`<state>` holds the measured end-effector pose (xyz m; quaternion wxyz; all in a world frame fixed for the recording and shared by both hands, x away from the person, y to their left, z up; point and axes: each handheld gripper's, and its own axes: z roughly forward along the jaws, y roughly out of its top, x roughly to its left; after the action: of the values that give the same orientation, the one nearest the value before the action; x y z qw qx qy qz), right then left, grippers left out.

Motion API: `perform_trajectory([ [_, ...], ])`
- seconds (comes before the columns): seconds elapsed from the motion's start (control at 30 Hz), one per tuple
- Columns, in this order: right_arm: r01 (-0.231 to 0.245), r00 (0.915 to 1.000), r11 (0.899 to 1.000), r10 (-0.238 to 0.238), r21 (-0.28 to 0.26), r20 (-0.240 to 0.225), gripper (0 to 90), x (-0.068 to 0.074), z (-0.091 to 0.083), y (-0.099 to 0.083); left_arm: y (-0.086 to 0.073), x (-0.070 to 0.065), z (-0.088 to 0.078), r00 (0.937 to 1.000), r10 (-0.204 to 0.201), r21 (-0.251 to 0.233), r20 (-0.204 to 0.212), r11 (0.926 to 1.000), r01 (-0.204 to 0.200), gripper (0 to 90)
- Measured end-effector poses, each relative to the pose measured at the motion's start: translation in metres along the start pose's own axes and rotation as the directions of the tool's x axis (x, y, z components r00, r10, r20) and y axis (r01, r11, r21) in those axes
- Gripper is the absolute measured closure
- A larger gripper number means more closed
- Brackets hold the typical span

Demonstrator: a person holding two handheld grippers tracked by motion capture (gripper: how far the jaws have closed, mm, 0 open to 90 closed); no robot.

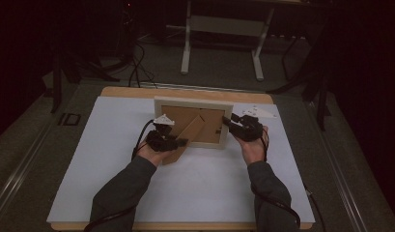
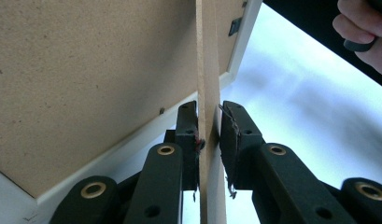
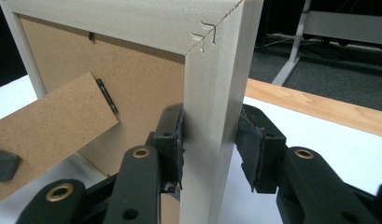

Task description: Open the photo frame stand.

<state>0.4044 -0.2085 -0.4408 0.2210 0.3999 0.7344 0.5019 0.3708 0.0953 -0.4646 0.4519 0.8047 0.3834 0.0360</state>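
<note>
It looked like a dim lab or workshop: a table (image 1: 113, 92) under a white sheet (image 1: 89, 159), cables (image 1: 137, 67) on grey carpet (image 1: 224, 82), a metal desk frame (image 1: 185, 43) at the far side.

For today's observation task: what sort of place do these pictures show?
Probably a lab or workshop set up for recording, not a home: a white-covered table on a carpeted floor, the metal legs of an adjustable desk behind, and cables trailing across the floor.
</note>
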Motion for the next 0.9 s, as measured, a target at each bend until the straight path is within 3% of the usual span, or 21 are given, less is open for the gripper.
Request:
perform_trajectory([
  [0.9, 0.004, 0.9998, 1.000, -0.004, -0.005, -0.020, 61.8, 0.0025, -0.0098, -0.0062, -0.0077, -0.0087, 0.0032, 1.0000, 0.004, 0.015, 0.009, 0.9999, -0.004, 79.4],
])
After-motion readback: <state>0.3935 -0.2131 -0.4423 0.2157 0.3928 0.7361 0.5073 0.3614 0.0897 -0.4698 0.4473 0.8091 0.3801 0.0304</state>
